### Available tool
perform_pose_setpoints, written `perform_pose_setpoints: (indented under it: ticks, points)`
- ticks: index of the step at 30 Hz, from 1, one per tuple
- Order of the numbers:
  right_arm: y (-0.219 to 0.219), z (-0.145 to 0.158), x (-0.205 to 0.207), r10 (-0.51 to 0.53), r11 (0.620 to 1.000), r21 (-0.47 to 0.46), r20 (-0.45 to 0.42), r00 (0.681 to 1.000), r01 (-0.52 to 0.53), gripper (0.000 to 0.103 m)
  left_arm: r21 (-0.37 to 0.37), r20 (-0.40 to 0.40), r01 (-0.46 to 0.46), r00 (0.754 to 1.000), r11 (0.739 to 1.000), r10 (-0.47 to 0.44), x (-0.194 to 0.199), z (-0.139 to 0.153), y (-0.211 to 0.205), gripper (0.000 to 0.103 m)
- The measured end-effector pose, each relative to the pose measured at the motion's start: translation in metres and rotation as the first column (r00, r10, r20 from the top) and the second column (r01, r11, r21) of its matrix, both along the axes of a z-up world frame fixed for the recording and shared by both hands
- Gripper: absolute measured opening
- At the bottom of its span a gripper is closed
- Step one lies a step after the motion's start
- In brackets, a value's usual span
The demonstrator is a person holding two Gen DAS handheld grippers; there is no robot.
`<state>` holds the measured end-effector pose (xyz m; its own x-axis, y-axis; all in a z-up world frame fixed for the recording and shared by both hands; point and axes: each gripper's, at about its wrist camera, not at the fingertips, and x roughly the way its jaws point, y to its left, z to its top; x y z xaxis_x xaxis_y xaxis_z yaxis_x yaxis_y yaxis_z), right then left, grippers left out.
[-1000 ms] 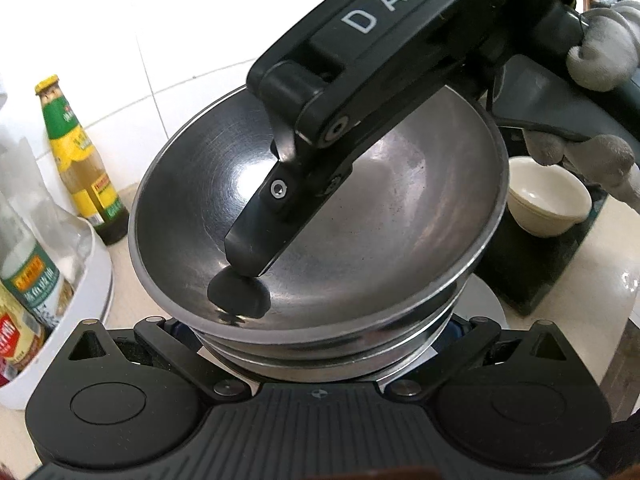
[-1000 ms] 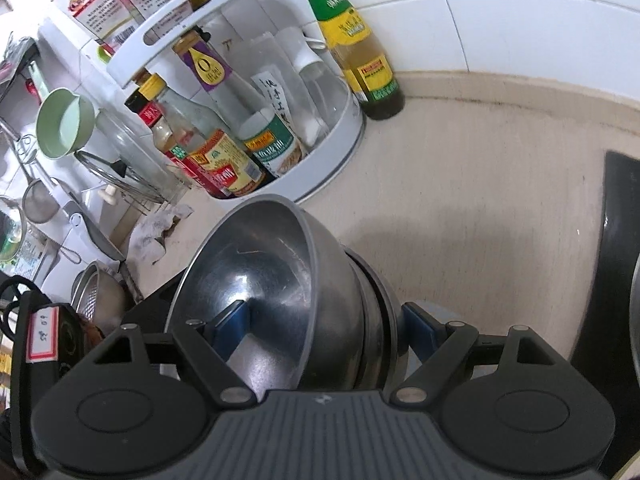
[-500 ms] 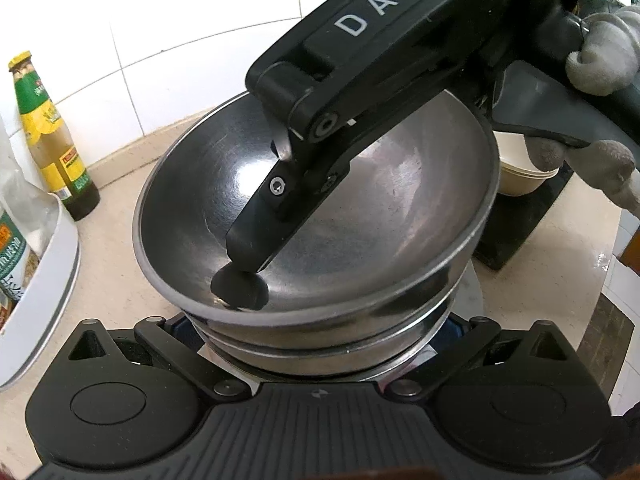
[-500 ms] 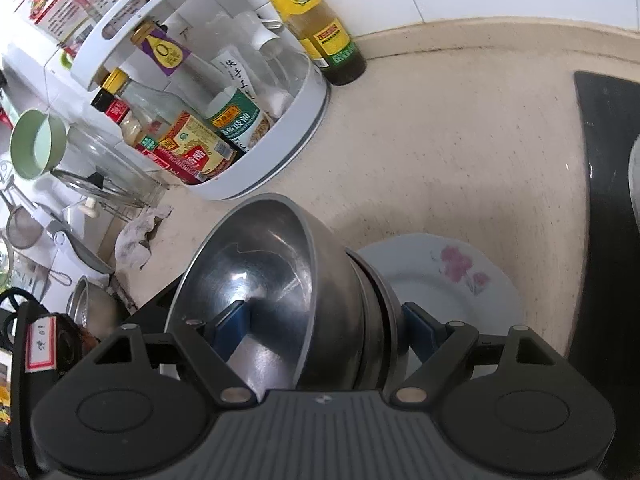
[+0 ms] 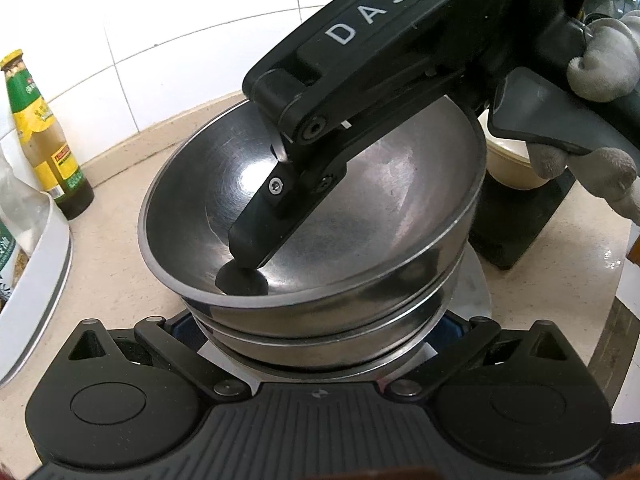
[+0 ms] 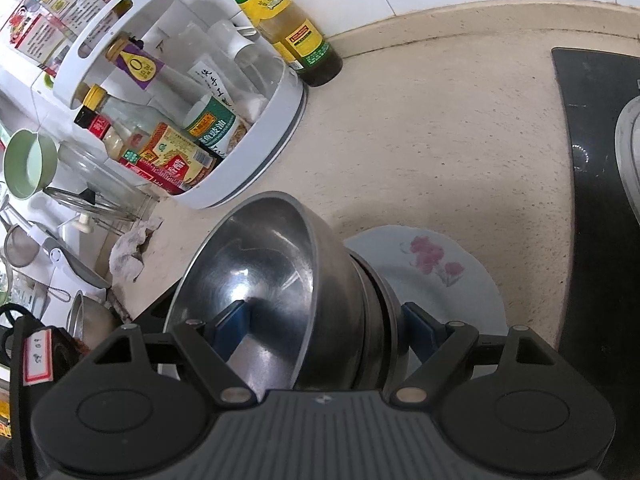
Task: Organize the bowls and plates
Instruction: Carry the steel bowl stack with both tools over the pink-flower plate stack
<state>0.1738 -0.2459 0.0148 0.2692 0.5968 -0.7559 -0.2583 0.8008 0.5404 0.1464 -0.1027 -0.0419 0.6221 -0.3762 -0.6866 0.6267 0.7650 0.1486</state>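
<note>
flowered plate (image 6: 432,276) newly visible | right gripper (image 6: 320,316) clamps bowls (image 5: 312,216) | left fingers hidden

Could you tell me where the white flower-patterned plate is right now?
In the right wrist view, the white flower-patterned plate lies on the beige countertop, right of the stacked steel bowls.

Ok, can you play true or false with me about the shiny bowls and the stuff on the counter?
1. The steel bowls are nested in a stack. True.
2. The right gripper has one finger inside the top bowl. True.
3. The flowered plate has blue flowers. False: they are pink.
4. The green-labelled bottle lies on its side. False: it stands upright by the tiled wall.
</note>
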Motion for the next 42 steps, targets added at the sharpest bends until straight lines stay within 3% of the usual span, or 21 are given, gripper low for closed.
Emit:
perform_pose_setpoints:
  ticks: [13, 42]
  points:
    - [-0.009, -0.011, 0.004, 0.003, 1.000, 0.018, 0.003, 1.000, -0.003, 0.080, -0.003, 0.016, -0.027, 1.000, 1.000, 0.027, -0.016, -0.019, 0.001, 0.103]
    - [-0.016, 0.002, -0.011, -0.066, 0.997, -0.023, 0.048, 0.997, 0.067, 0.080, 0.005, 0.061, -0.021, 0.998, 1.000, 0.020, -0.063, -0.003, 0.006, 0.103]
